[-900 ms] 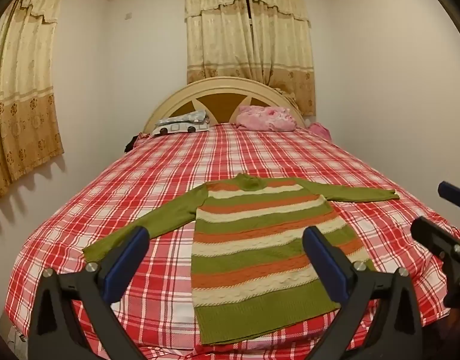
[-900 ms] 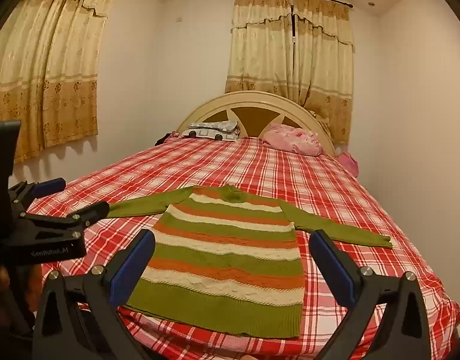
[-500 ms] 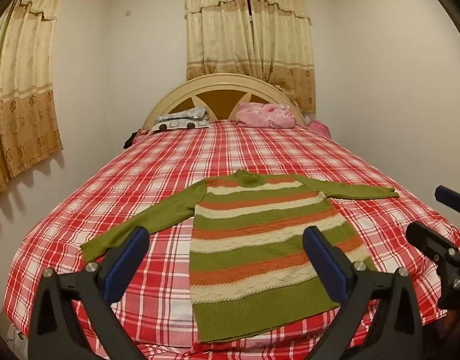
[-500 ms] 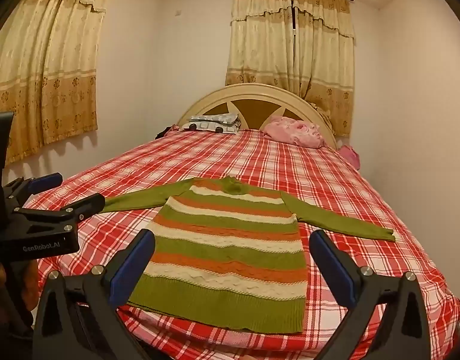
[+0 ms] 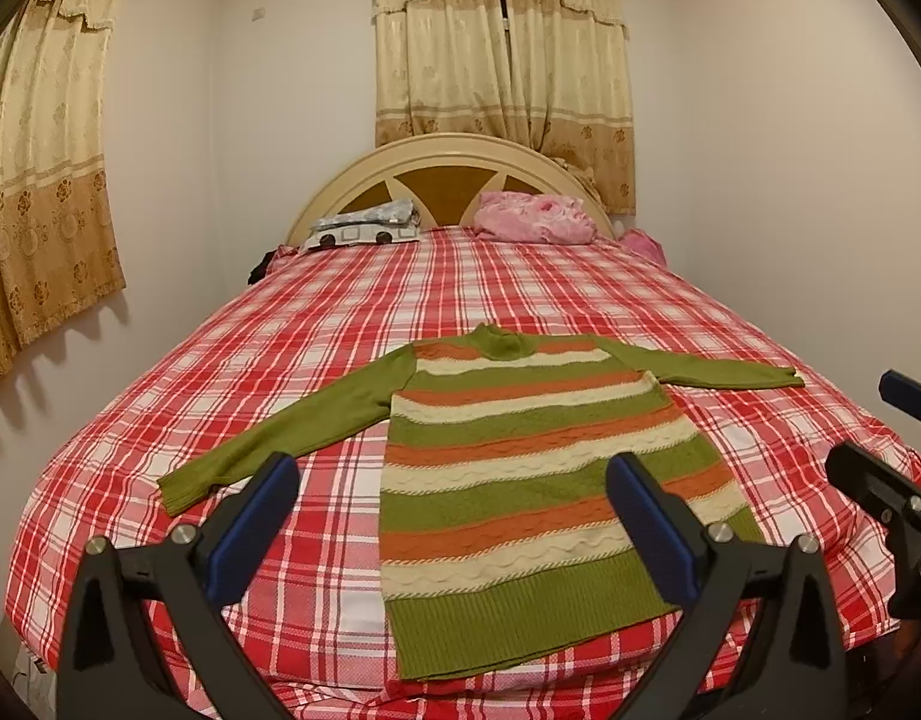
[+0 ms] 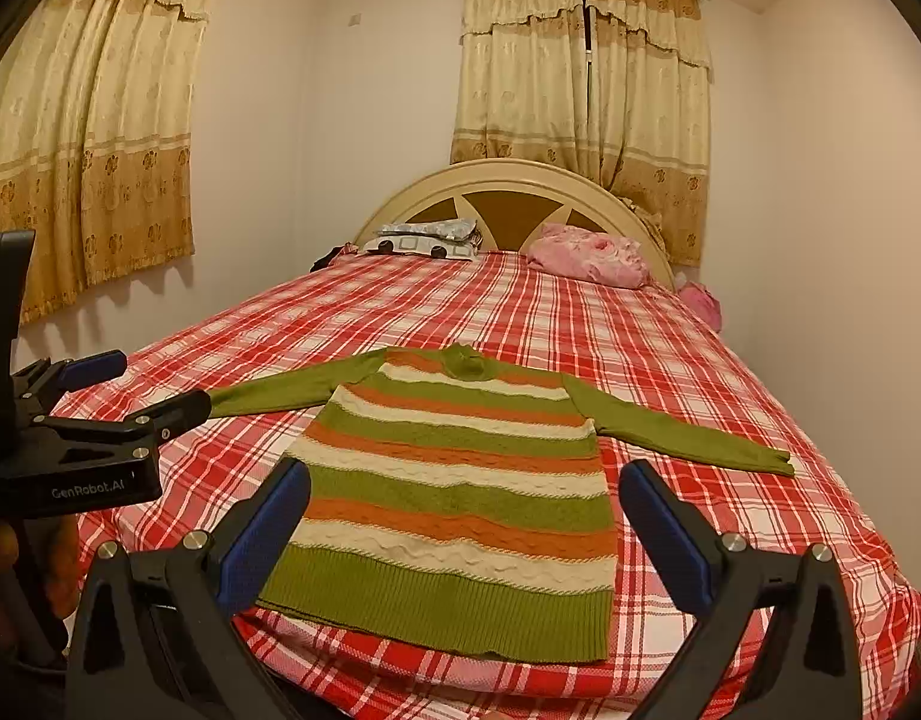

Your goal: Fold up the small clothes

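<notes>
On the red plaid bed, a striped knit sweater lies flat near the foot edge, sleeves spread, green, orange and cream bands running across it. We hold our left gripper and right gripper above it, both with fingers wide apart and empty. We judge it soft, light and floppy, best pinched at a cuff or hem corner.

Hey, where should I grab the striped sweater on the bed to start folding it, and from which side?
Probably the cuffs. The striped sweater lies flat, sleeves spread. Bring the open left tool low onto the left cuff from the bed's near edge, the open right tool onto the right cuff.
</notes>
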Demonstrator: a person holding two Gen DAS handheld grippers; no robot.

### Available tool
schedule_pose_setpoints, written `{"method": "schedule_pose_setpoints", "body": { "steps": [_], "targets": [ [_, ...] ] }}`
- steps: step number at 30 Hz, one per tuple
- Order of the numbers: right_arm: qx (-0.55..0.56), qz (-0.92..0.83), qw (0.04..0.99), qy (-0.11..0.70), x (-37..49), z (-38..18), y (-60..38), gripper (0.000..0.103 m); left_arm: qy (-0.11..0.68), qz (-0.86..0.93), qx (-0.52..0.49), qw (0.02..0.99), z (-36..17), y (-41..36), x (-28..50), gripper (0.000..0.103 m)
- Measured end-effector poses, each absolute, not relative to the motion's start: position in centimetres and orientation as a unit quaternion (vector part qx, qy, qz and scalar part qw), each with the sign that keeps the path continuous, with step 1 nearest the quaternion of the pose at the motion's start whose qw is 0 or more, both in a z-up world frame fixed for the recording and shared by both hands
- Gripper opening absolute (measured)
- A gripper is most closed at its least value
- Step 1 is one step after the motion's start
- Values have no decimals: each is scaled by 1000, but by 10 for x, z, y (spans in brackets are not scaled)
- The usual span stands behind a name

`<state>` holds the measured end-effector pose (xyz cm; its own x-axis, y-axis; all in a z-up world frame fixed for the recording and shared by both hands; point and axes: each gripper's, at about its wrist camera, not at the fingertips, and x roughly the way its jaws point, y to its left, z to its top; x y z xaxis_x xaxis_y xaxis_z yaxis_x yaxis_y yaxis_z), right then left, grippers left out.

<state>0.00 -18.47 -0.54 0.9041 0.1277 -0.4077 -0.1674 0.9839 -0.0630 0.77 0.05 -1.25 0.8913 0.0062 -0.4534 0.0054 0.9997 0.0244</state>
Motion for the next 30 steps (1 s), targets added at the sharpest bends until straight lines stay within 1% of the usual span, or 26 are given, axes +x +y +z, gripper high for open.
{"method": "schedule_pose_setpoints", "body": {
  "steps": [30],
  "targets": [
    [-42,80,973,210,2,-10,-185,102,234,1,8,972,-14,6,9,103]
  ]
}}
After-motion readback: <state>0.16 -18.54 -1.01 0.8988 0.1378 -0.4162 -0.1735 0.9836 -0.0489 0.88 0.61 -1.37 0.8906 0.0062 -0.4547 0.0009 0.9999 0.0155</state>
